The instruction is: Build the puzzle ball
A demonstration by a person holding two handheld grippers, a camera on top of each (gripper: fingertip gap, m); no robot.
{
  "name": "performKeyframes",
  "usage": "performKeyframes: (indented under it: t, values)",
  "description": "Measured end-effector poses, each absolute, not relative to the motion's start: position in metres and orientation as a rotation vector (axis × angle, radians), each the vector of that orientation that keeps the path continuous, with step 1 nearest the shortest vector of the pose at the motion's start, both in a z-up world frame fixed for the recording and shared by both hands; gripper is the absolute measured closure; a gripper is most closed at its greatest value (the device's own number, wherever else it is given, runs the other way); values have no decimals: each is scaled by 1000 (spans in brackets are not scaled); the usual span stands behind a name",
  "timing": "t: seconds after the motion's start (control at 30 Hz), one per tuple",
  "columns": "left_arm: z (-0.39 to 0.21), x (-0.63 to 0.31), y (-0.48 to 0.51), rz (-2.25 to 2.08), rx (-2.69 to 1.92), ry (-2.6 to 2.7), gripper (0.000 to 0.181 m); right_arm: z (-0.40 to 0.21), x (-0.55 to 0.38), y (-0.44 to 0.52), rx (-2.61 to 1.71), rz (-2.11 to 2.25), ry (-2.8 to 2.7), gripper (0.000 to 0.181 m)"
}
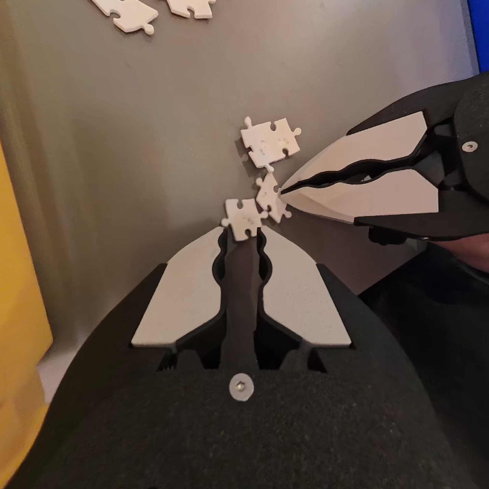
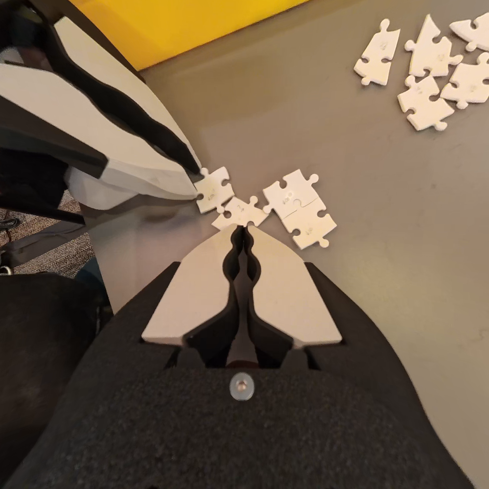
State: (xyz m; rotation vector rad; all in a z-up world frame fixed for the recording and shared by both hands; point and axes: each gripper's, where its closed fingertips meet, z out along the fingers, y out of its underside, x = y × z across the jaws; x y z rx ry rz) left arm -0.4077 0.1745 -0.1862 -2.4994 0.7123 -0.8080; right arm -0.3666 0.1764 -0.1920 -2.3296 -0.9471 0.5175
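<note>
Two tools [image 1: 242,232] [image 2: 244,229]; two gripped pieces [image 1: 242,221] [image 2: 242,211]

Dim, warm indoor light, soft shadows, strong wide-angle bending and slight blur toward edges.
</note>
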Motion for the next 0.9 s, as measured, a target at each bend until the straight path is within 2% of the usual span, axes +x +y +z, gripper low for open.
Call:
performKeyframes:
  t: [0.8,0.9]
  values:
    - [-171,-397,172,-808,-2404,825,161,-184,-367,170,-2340,559,-922,181]
    - [-178,-392,173,-784,-2426,864,174,-187,-363,175,-2344,540,-919,181]
